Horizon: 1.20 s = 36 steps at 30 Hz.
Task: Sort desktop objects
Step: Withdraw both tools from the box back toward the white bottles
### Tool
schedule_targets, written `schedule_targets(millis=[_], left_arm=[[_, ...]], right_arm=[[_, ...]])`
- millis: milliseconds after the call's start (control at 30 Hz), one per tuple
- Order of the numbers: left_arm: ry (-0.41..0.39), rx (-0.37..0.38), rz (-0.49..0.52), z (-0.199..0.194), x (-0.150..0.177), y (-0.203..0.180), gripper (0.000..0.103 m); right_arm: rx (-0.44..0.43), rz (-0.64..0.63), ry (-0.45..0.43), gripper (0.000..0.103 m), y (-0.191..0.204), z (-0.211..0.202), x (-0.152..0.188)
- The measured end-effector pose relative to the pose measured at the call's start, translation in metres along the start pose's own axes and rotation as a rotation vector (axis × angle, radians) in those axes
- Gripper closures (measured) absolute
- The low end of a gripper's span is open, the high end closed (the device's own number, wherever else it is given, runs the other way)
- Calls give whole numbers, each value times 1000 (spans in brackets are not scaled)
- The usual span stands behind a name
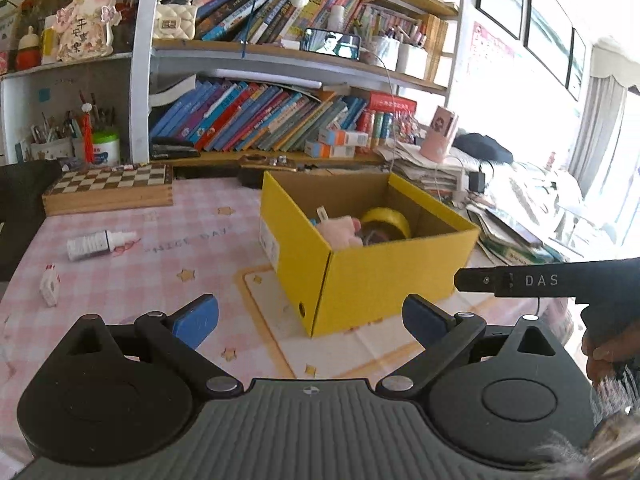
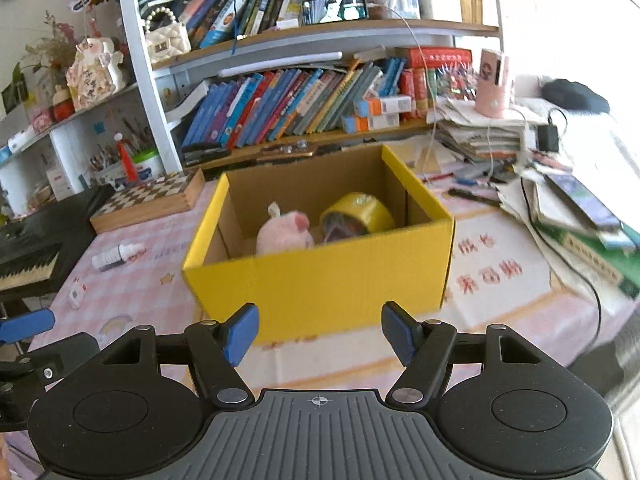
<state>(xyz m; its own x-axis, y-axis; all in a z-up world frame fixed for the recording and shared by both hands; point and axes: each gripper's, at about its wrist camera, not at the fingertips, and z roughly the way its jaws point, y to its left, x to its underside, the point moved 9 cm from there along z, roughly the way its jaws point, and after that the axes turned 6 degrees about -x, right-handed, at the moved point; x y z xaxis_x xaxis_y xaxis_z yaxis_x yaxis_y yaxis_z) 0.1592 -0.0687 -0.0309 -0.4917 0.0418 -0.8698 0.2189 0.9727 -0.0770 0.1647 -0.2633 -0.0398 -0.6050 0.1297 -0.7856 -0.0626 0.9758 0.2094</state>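
Note:
An open yellow cardboard box [image 1: 380,276] [image 2: 320,280] stands on the pink checked tablecloth. Inside it lie a pink plush toy [image 1: 340,232] [image 2: 284,232] and a yellow tape roll [image 1: 386,222] [image 2: 356,212]. A small white bottle [image 1: 96,242] [image 2: 116,256] lies on its side left of the box. Nearer the left edge is a small white and red item [image 1: 50,284] [image 2: 76,294]. My left gripper [image 1: 312,312] is open and empty, just short of the box's near corner. My right gripper [image 2: 320,324] is open and empty in front of the box's near wall.
A wooden chessboard case [image 1: 112,188] [image 2: 152,200] sits at the back left. Bookshelves [image 1: 260,120] run along the back. Stacked papers and books [image 2: 580,220] with cables crowd the right side. A piano keyboard [image 2: 28,256] stands off the table's left edge.

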Motion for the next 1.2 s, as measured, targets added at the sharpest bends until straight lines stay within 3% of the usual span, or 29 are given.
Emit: schedule_targets(millis=[533, 867, 1200], left_arm=[[69, 4, 6, -39, 49, 42, 4], [93, -20, -16, -56, 68, 66, 4], [90, -93, -71, -71, 78, 100, 4]], right_arm=[[1, 39, 81, 34, 58, -26, 83], [-48, -27, 109, 34, 102, -27, 103], [-128, -121, 141, 31, 145, -19, 111]])
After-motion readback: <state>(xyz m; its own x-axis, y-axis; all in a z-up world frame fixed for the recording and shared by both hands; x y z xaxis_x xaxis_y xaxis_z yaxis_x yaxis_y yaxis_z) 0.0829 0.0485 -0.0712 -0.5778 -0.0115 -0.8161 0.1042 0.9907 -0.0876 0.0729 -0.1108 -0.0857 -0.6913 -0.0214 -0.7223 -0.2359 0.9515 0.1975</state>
